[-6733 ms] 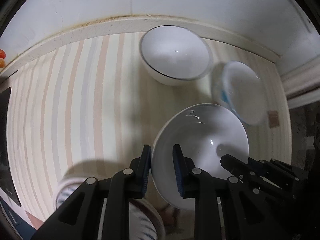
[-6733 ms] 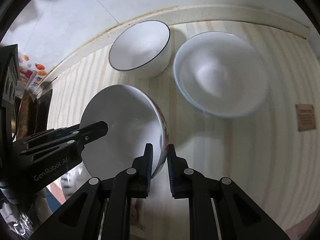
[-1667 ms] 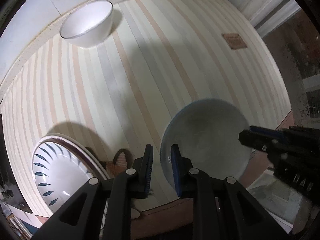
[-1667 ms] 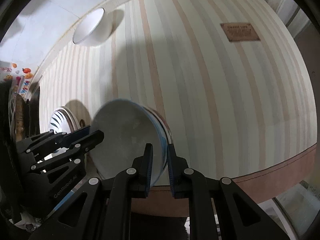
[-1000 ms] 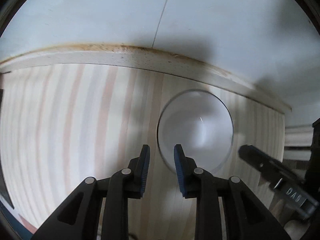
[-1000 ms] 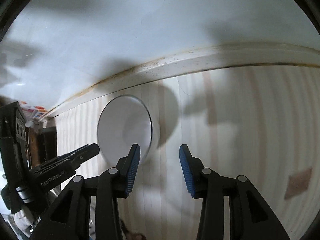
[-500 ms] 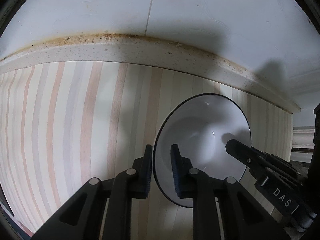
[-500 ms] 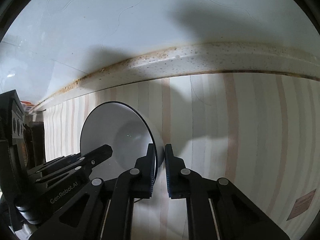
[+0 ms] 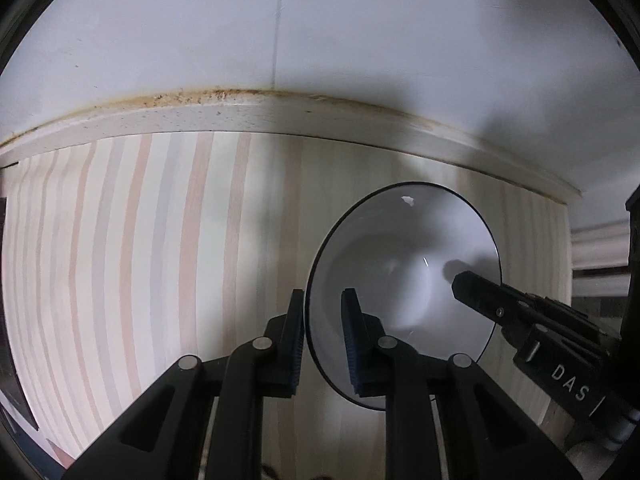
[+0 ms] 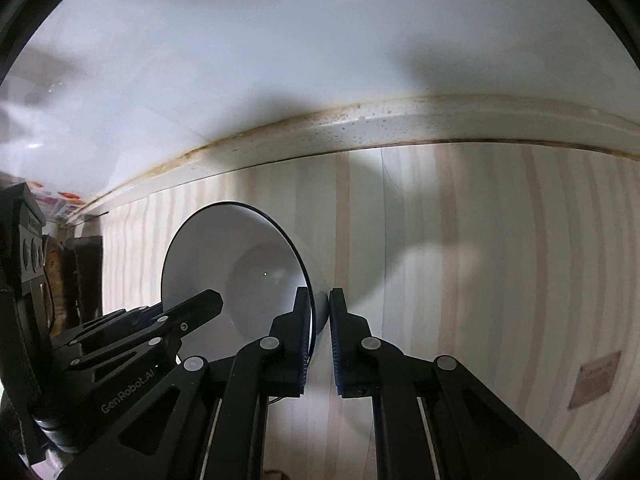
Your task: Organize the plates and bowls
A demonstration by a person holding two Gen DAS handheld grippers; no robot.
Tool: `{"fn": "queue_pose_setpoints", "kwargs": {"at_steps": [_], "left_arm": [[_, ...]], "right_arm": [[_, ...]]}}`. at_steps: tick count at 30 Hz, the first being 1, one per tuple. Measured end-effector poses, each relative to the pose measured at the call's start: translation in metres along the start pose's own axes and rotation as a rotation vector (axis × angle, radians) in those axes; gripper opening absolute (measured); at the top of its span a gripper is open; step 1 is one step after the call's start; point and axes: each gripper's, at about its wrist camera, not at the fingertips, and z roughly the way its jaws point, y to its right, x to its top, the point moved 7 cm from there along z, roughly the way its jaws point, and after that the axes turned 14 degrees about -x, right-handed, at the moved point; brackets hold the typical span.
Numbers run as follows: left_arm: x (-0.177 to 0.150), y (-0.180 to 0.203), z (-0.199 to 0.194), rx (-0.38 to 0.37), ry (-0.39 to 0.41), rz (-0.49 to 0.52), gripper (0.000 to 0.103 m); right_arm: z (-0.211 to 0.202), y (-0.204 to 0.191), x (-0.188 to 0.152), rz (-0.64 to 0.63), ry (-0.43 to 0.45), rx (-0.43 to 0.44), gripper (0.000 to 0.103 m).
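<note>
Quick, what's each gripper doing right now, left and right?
Left gripper: shut on the rim of the white bowl.
Right gripper: shut on the opposite rim of the same bowl.

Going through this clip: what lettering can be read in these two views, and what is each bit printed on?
"DAS": on the body of the right gripper, seen in the left wrist view.
"GenRobot.AI": on the body of the left gripper, seen in the right wrist view.
Brown label on the striped table: print too small to read.
</note>
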Motion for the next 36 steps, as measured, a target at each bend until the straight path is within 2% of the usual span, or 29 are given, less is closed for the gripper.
{"fn": "queue_pose_setpoints", "kwargs": {"at_steps": [8, 19, 28, 36], "left_arm": [[-0.057, 0.035, -0.037, 0.011, -0.010, 0.109, 0.016], [-0.148, 0.074, -0.053, -0.032, -0.064, 0.223, 0.016], [-0.198, 0.088, -0.030, -0.028, -0.139, 0.268, 0.016], [-0.212, 0.093, -0.011, 0.013, -0.171, 0.298, 0.016]], "right_arm": [[-0.056, 0.010, -0.060, 0.008, 0.042, -0.008, 0.011], [-0.104, 0.043, -0.182, 0.076, 0.038, -0.031, 0.011], [-0.097, 0.074, -0.253, 0.144, -0.001, -0.042, 0.011], [-0.079, 0.084, -0.269, 0.169, -0.030, -0.043, 0.011]]}}
